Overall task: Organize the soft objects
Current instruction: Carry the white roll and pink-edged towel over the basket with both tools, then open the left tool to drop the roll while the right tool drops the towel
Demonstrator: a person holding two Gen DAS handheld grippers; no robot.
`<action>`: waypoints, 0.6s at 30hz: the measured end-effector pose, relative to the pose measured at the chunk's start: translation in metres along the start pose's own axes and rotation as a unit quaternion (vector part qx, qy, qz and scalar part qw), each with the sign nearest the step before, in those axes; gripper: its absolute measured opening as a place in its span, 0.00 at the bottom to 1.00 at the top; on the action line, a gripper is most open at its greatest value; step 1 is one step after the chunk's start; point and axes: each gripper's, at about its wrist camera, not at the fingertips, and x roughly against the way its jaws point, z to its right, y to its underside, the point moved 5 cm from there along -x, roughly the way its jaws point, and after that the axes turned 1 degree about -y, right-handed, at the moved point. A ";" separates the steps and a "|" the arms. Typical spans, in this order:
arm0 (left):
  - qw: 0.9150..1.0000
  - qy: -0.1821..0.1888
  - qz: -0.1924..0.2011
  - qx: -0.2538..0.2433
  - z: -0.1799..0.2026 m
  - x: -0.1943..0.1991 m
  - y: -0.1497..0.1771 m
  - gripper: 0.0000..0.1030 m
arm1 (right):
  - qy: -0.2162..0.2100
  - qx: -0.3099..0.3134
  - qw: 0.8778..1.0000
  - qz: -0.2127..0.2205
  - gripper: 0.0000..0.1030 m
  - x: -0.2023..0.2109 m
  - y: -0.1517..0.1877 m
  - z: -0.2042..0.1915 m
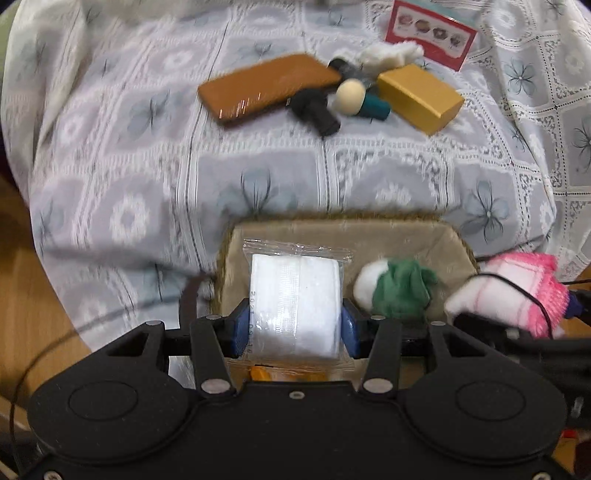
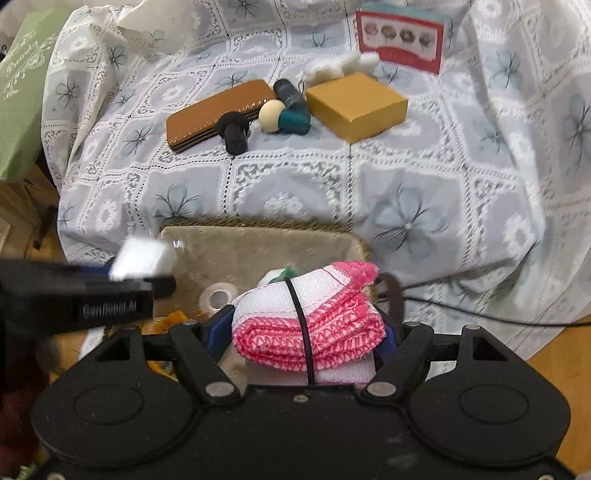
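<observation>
My left gripper (image 1: 294, 325) is shut on a white pad in a clear wrapper (image 1: 295, 302), held over the beige cloth-lined basket (image 1: 332, 232). A white and green soft ball (image 1: 395, 288) lies in the basket to the right. My right gripper (image 2: 306, 332) is shut on a folded pink and white cloth (image 2: 310, 321) tied with a black band, above the basket's (image 2: 258, 243) right end. In the right wrist view the left gripper (image 2: 92, 291) and its pad (image 2: 142, 258) show at the left, blurred. The pink cloth (image 1: 517, 295) shows at the right of the left wrist view.
On the flowered tablecloth (image 1: 258, 177) farther back lie a brown case (image 1: 266, 88), a gold box (image 1: 421, 96), a black brush (image 1: 317, 110), a cream-tipped teal piece (image 1: 362, 99), white fluff (image 1: 391, 53) and a red card box (image 1: 432, 33). A tape roll (image 2: 218, 295) lies in the basket. Wood floor shows beside.
</observation>
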 end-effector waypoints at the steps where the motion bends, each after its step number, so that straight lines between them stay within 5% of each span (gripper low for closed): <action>1: 1.000 0.006 -0.006 0.005 -0.002 0.000 0.005 0.46 | -0.004 -0.010 1.000 -0.004 0.72 -0.001 0.000 0.000; 18: 0.998 0.026 -0.054 -0.018 0.025 -0.017 0.037 0.47 | -0.029 -0.069 0.997 -0.025 0.73 -0.012 0.000 0.011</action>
